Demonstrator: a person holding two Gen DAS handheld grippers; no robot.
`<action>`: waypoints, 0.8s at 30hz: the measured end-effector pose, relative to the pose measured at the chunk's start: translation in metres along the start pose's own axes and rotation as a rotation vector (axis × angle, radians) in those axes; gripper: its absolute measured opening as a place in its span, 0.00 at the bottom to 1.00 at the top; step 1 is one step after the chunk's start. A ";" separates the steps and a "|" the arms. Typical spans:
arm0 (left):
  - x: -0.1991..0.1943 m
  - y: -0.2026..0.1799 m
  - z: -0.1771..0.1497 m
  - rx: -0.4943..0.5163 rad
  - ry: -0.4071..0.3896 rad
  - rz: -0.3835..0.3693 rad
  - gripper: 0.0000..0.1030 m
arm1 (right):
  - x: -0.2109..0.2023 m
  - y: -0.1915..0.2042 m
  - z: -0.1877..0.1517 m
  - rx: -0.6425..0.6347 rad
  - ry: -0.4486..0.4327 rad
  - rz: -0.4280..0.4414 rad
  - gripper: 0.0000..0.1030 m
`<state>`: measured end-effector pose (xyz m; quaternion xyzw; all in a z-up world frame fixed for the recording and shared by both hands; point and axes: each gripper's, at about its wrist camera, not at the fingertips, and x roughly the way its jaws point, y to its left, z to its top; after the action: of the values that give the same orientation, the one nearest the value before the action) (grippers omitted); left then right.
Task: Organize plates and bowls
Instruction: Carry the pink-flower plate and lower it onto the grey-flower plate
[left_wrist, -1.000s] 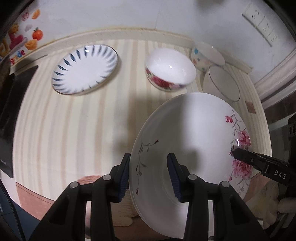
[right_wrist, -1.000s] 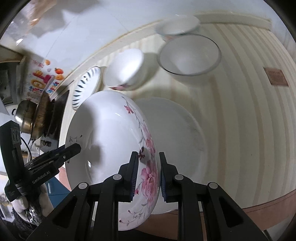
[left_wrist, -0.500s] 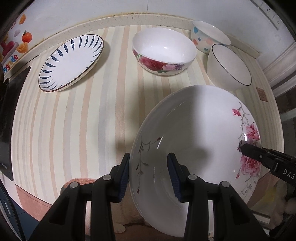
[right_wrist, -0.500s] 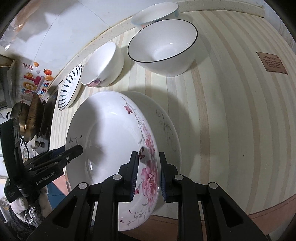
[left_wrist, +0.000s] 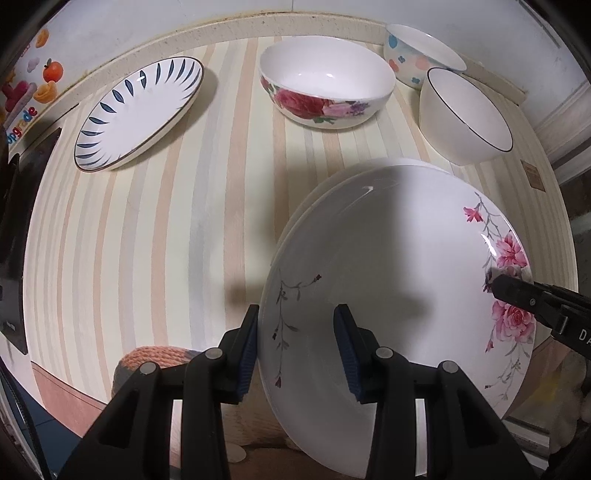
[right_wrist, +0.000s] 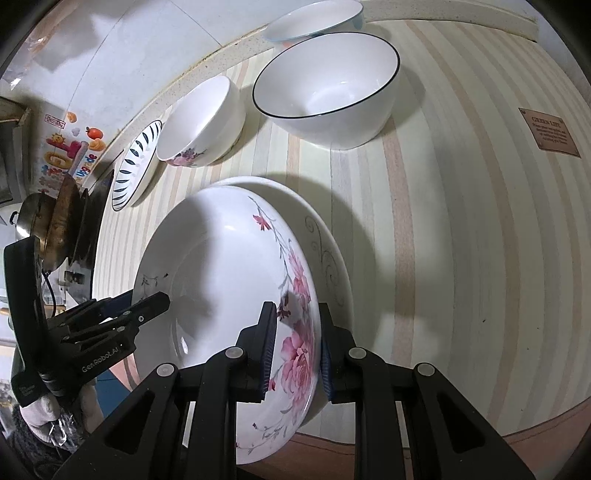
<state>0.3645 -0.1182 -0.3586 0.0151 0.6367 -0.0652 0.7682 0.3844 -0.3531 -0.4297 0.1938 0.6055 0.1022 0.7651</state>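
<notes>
A: Going left to right: the blue-leaf plate (left_wrist: 138, 112) lies far left on the striped counter (left_wrist: 147, 229), well apart from the work. Next the rose bowl (left_wrist: 327, 94), then the black-rimmed bowl (left_wrist: 467, 120), with the dotted bowl (left_wrist: 421, 55) behind it against the wall.

B: And the one in hand?

A: The flowered plate (left_wrist: 391, 280) sits front right, over a second plate with a grey scroll (right_wrist: 330, 254) that peeks out beneath it. The left gripper (left_wrist: 297, 349) has its jaws narrowly parted and clamped on the near-left rim. The right gripper (right_wrist: 297, 349) is nearly closed, pinching the rim at the pink roses.

B: Is it seated yet?

A: Hard to say; it looks tilted, and whether the far rim touches the lower plate I can't tell from these views.

B: So how to finish well?

A: Level it, lower both sides together until the rims nest, then let go both grips evenly so it doesn't slide.

B: Room to move?

A: Open counter lies to the left. The front edge of the counter is close under the stack, and the black-rimmed bowl stands near behind it, so withdraw upward, not forward.
</notes>
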 end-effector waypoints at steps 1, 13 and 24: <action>0.000 -0.001 -0.001 0.001 0.000 0.000 0.36 | 0.000 0.000 0.000 0.002 0.002 0.000 0.22; -0.002 -0.006 -0.006 0.011 -0.005 0.014 0.36 | 0.005 0.000 0.000 0.021 0.030 0.012 0.23; -0.070 0.051 0.007 -0.103 -0.110 -0.049 0.36 | -0.017 0.000 0.005 0.083 0.054 -0.002 0.27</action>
<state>0.3653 -0.0629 -0.2918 -0.0435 0.5961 -0.0521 0.8000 0.3854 -0.3602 -0.4138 0.2221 0.6297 0.0813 0.7400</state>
